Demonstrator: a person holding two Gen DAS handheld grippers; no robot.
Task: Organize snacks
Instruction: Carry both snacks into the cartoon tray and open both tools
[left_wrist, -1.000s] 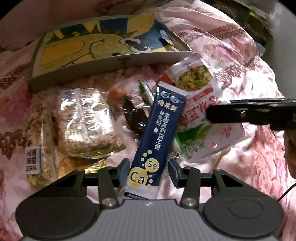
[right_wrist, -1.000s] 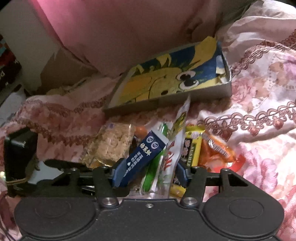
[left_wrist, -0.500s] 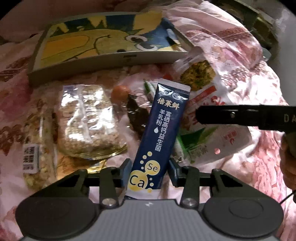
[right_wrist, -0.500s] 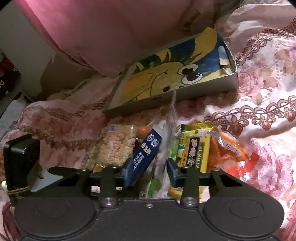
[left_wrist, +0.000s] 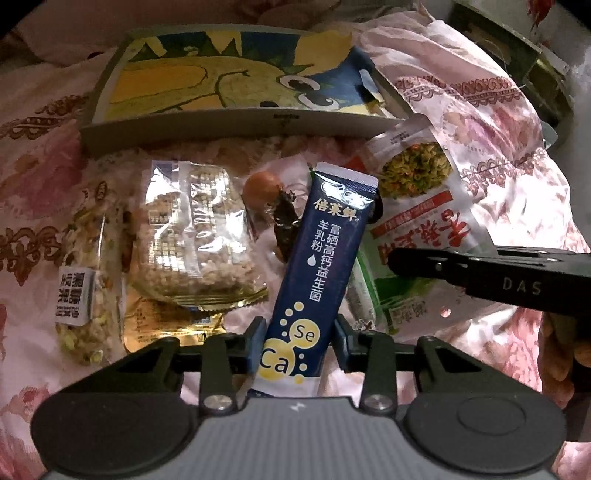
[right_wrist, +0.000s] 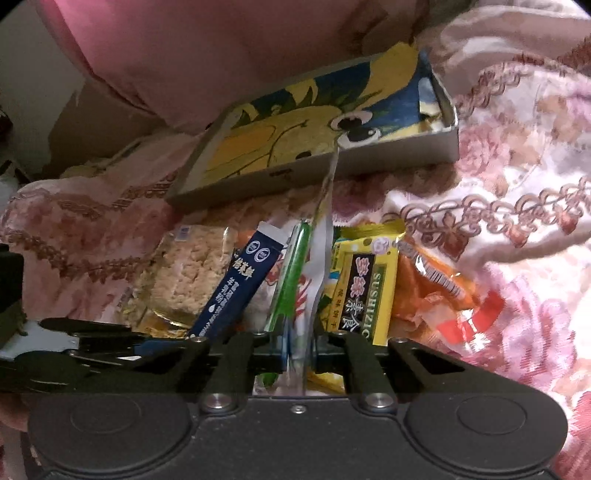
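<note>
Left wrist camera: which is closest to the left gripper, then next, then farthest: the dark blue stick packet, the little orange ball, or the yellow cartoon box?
1. Dark blue stick packet, between the left gripper's fingers.
2. Little orange ball, farther up, slightly left.
3. Yellow cartoon box, at the back.

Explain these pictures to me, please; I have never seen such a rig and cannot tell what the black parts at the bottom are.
A person holds a two-finger gripper in each hand; each carries a camera looking along its fingers. One picture is from the left gripper, the other from the right gripper. Snack packets lie on a flowered bedspread before a cartoon box. The left jaws have just been closing on a blue sachet; the right is shut on a white snack pouch.
</note>
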